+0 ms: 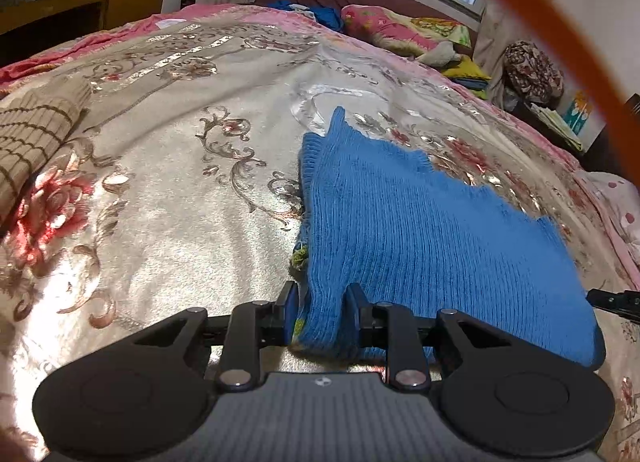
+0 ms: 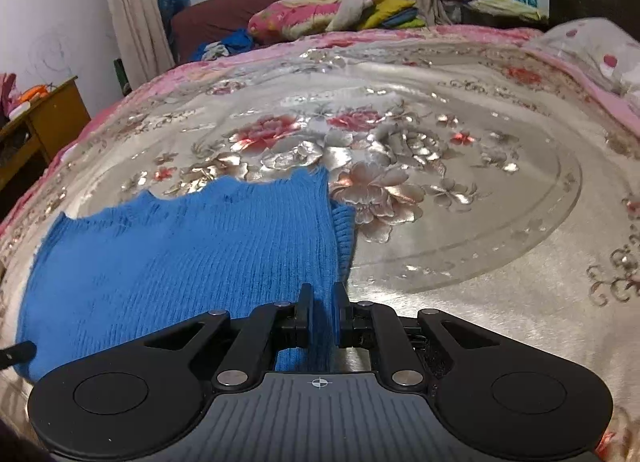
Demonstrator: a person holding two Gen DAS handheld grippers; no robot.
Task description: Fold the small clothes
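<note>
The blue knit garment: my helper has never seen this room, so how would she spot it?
On the bed's silvery floral bedspread, look at the near edge. The blue knit garment lies there, pinched by the left gripper and right gripper. Nothing else on the spread is solid blue ribbed knit.

My right gripper [image 2: 322, 312] pinching knitwear

Its black fingers [image 2: 306, 312] clamp the blue ribbed knit garment [image 2: 180, 254] lying on the shiny floral satin bedspread [image 2: 460, 182].

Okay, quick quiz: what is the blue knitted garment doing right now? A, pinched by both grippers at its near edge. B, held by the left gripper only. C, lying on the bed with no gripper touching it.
A: the left gripper and the right gripper each clamp the near edge of the blue knitted garment.
</note>
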